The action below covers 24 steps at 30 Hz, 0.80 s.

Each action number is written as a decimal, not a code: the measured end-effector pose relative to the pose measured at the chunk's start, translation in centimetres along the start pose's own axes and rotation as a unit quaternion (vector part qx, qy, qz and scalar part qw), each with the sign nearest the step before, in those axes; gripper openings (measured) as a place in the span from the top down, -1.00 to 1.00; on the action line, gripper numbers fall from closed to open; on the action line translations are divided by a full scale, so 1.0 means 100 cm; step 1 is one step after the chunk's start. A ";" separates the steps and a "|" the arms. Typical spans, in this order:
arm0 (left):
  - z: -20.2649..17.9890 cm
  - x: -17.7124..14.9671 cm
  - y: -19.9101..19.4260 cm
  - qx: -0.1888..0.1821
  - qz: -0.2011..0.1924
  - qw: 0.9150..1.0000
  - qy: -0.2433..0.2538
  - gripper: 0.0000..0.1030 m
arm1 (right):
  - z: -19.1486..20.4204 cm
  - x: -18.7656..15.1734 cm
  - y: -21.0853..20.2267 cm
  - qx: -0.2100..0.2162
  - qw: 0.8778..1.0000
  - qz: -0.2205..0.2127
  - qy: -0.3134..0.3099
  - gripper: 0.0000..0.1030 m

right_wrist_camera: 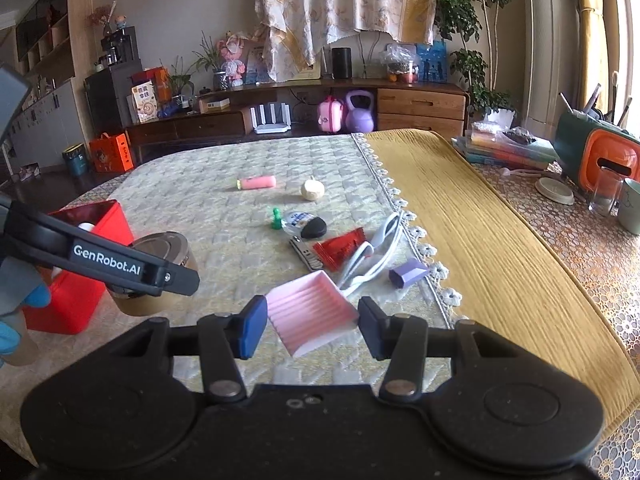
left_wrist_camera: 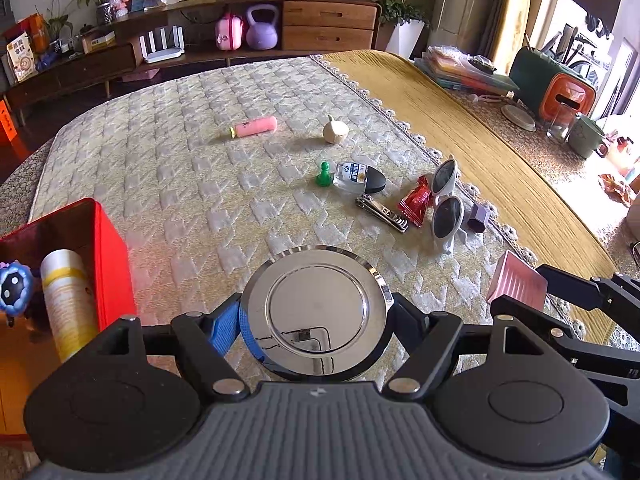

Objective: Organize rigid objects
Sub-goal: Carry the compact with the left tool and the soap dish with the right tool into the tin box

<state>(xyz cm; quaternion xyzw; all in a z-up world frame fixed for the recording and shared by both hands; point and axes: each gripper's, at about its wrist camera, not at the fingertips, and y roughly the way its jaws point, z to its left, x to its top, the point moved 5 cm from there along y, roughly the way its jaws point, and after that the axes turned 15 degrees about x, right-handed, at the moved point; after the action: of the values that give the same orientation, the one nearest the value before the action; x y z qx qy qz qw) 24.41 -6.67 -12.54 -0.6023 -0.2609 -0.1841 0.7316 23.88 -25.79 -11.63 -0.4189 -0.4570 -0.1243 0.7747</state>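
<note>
My left gripper (left_wrist_camera: pixel 316 316) is shut on a round tin with a shiny metal lid (left_wrist_camera: pixel 316 312), held above the quilted cloth next to the red box (left_wrist_camera: pixel 108 252). The tin also shows in the right wrist view (right_wrist_camera: pixel 160 276), by the red box (right_wrist_camera: pixel 80 276). My right gripper (right_wrist_camera: pixel 312 326) is open, its fingers on either side of a pink ribbed tray (right_wrist_camera: pixel 312 312) lying on the cloth; touching cannot be told. The pink tray shows in the left view (left_wrist_camera: pixel 516 284).
The red box holds a white-and-yellow bottle (left_wrist_camera: pixel 68 300) and a blue toy (left_wrist_camera: pixel 14 288). On the cloth lie white sunglasses (left_wrist_camera: pixel 446 204), a red wrapper (left_wrist_camera: pixel 416 200), nail clippers (left_wrist_camera: pixel 382 212), a purple hexagonal cap (left_wrist_camera: pixel 478 218), a small bottle (left_wrist_camera: pixel 356 176), a green pawn (left_wrist_camera: pixel 323 174), a pink tube (left_wrist_camera: pixel 256 126), a beige ball (left_wrist_camera: pixel 335 132).
</note>
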 end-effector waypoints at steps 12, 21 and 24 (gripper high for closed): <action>0.058 -0.015 -0.036 0.009 -0.001 1.000 -0.028 -0.50 | 0.068 0.021 0.001 0.050 0.998 -0.005 -0.036 0.05; 0.114 -0.024 -0.046 0.030 -0.003 0.998 -0.058 -0.50 | 0.120 0.032 0.019 0.088 0.994 0.000 -0.067 0.05; 0.135 -0.027 -0.045 0.040 -0.001 0.997 -0.070 -0.50 | 0.137 0.033 0.026 0.098 0.992 0.004 -0.077 0.05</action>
<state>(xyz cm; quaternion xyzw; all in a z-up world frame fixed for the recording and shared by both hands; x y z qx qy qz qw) 17.45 5.48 -8.75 -0.5835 -0.3192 -0.1321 0.7350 18.95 -13.04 -7.17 -0.3514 -0.5232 -0.0432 0.7751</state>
